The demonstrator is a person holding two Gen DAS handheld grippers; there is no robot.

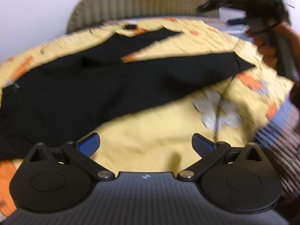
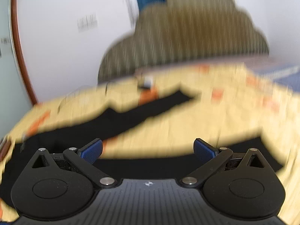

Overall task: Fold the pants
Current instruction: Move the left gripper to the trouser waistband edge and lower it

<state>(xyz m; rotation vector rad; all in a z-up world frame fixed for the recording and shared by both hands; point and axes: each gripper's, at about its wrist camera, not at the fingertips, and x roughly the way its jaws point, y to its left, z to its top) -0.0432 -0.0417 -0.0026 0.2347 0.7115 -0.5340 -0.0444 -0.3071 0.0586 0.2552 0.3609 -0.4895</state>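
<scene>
Black pants (image 1: 112, 86) lie spread on a yellow patterned cloth (image 1: 150, 131), the legs apart in a V that reaches to the far side. My left gripper (image 1: 145, 145) is open above the bare cloth, just in front of the near leg, with nothing between its blue pads (image 1: 88, 146). In the right wrist view the pants (image 2: 150, 108) show blurred, one leg running to the far side and the other passing under the fingers. My right gripper (image 2: 148, 151) is open over that near leg. The right gripper also shows at top right of the left wrist view, held by a hand (image 1: 268, 50).
A beige ribbed headboard or cushion (image 1: 138, 5) stands behind the surface against a white wall. A blue and brown striped cover (image 1: 277, 131) shows beneath the yellow cloth at the right edge. A small dark object (image 1: 130, 26) lies at the cloth's far edge.
</scene>
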